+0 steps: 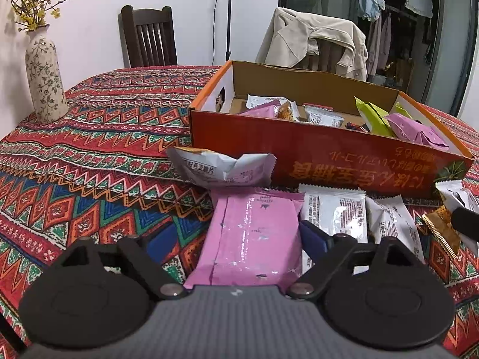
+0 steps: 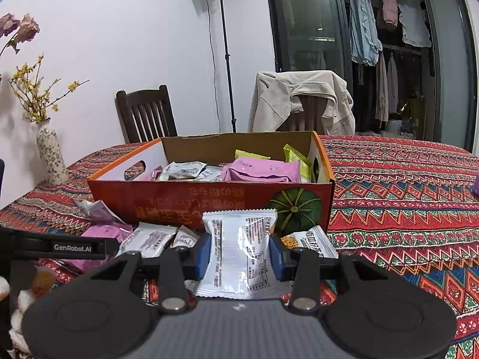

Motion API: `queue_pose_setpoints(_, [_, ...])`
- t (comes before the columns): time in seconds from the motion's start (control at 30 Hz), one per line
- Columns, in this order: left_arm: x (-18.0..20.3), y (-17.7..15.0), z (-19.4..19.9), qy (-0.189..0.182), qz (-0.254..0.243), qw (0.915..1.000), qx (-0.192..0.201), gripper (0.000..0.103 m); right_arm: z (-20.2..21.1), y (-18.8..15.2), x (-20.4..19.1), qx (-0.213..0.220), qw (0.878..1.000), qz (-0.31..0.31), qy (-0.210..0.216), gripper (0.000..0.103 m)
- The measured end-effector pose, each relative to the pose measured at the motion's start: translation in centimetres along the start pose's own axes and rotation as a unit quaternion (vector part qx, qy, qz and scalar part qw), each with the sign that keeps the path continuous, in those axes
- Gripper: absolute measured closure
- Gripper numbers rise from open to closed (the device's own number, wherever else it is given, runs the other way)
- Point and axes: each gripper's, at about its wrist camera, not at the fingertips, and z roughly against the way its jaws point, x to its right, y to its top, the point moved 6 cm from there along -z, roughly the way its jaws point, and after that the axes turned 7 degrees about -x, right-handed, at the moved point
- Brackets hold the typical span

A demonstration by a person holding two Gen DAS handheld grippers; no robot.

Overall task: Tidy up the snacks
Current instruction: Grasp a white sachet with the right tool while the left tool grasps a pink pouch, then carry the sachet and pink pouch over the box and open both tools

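An orange cardboard box point(image 1: 329, 155) point(image 2: 179, 197) stands on the patterned tablecloth and holds several pink, white and green snack packets. In front of it a pink packet point(image 1: 254, 236) lies flat between the fingers of my left gripper point(image 1: 236, 239). The right pad is at the packet's edge and the left pad stands clear of it, so the gripper is open. My right gripper point(image 2: 239, 254) is shut on a white snack packet point(image 2: 239, 257), held just above the table before the box's front wall. More white packets point(image 1: 338, 212) and a crumpled one point(image 1: 221, 167) lie loose nearby.
A flowered vase point(image 1: 45, 80) with yellow twigs stands at the table's far left. Behind the table are a dark wooden chair point(image 1: 149, 39), a chair draped with a beige jacket point(image 1: 314, 39) and a lamp stand point(image 2: 221, 45). An orange-brown packet point(image 1: 443, 227) lies at the right.
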Motion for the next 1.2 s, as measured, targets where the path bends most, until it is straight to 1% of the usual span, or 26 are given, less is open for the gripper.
queue_pose_setpoints(0.03, [0.0,0.0,0.0,-0.002,0.002,1.0,-0.001,0.017,0.0,0.0,0.0,-0.001,1.0,0.001,0.0,0.063])
queue_pose_setpoints(0.07, [0.0,0.0,-0.1,-0.004,0.003,1.0,-0.001,0.02,-0.1,-0.1,-0.1,-0.002,1.0,0.001,0.0,0.063])
queue_pose_setpoints(0.1, [0.0,0.0,0.0,-0.002,0.003,1.0,0.001,0.026,0.0,-0.1,-0.1,-0.002,1.0,0.002,-0.001,0.063])
queue_pose_setpoints(0.13, [0.0,0.0,0.0,-0.002,0.001,1.0,0.004,0.03,-0.1,-0.1,-0.2,-0.003,1.0,0.003,-0.002,0.063])
queue_pose_setpoints(0.17, [0.0,0.0,0.1,-0.002,0.001,1.0,0.006,0.037,-0.1,-0.2,-0.2,-0.003,1.0,0.004,-0.002,0.063])
queue_pose_setpoints(0.2, [0.0,-0.1,0.1,-0.002,0.0,1.0,0.008,0.039,-0.1,-0.2,-0.2,-0.003,1.0,0.004,-0.002,0.063])
queue_pose_setpoints(0.5, [-0.1,-0.1,0.5,-0.015,0.008,0.9998,0.013,0.041,0.1,-0.3,-0.2,0.003,1.0,0.007,-0.01,0.063])
queue_pose_setpoints(0.63, [-0.1,0.0,1.2,-0.014,0.008,0.9995,0.026,0.041,0.3,-0.2,-0.3,0.009,1.0,0.01,-0.008,0.063])
queue_pose_setpoints(0.73, [-0.1,0.2,2.1,-0.02,0.009,0.9991,0.036,0.041,0.6,-0.2,-0.4,0.014,1.0,0.014,-0.016,0.063])
queue_pose_setpoints(0.93, [0.6,0.2,4.4,-0.04,-0.002,0.9975,0.058,0.04,2.0,0.6,-1.1,0.031,0.999,0.023,-0.023,0.063])
queue_pose_setpoints(1.07, [1.4,0.9,6.7,-0.071,-0.01,0.9939,0.083,0.04,2.8,1.4,-1.6,0.045,0.998,0.035,-0.026,0.063])
queue_pose_setpoints(1.2, [2.2,2.0,8.4,-0.086,-0.017,0.9902,0.108,0.04,3.1,2.8,-2.2,0.054,0.997,0.043,-0.026,0.063])
